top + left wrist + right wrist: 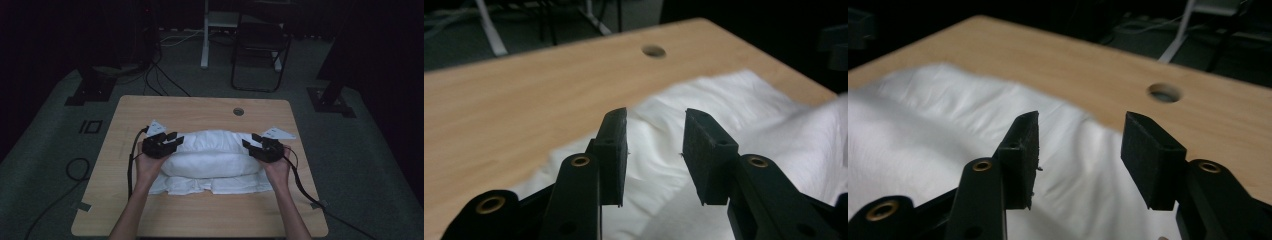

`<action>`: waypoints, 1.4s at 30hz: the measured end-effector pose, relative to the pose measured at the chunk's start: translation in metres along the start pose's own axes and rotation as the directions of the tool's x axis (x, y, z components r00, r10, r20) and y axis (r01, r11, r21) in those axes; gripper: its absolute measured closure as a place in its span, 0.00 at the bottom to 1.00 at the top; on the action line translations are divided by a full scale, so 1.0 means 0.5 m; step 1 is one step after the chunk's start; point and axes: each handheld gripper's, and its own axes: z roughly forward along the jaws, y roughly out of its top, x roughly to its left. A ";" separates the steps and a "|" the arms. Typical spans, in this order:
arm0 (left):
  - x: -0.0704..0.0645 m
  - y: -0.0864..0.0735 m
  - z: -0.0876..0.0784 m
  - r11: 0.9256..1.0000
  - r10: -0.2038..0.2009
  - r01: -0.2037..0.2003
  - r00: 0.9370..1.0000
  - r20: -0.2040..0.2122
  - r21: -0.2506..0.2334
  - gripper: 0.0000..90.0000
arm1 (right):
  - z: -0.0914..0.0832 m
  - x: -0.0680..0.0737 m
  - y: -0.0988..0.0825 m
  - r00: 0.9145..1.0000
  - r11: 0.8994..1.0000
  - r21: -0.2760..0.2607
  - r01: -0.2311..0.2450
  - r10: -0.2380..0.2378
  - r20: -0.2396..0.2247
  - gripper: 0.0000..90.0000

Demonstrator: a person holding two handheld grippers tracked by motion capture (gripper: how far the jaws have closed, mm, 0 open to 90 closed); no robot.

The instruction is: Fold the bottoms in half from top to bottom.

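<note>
A white padded cloth, folded into a thick bundle, lies across the middle of the wooden table. My left gripper hovers at the bundle's left end, jaws apart, nothing between the pads. In the left gripper view the left gripper stands open above the white cloth. My right gripper is at the bundle's right end, also open. In the right gripper view the right gripper has a wide gap over the cloth, holding nothing.
A round cable hole sits near the table's far edge. Cables trail from both grippers off the table sides. A folding chair and stand legs are on the floor beyond the table. Bare wood lies in front of the cloth.
</note>
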 end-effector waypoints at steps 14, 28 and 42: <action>-0.065 -0.165 0.049 0.983 0.058 -0.064 0.997 0.043 0.174 0.72 | 0.044 0.040 -0.137 0.998 0.978 0.200 0.053 -0.044 -0.053 0.58; -0.004 -0.180 0.067 0.984 0.049 -0.038 0.997 -0.059 0.173 0.83 | 0.069 0.065 -0.171 0.996 0.967 0.254 0.001 0.020 -0.082 0.60; 0.068 -0.159 0.003 0.987 -0.155 0.157 0.953 -0.262 -0.010 0.44 | 0.105 0.092 -0.169 0.996 0.977 0.214 0.016 0.003 -0.088 0.61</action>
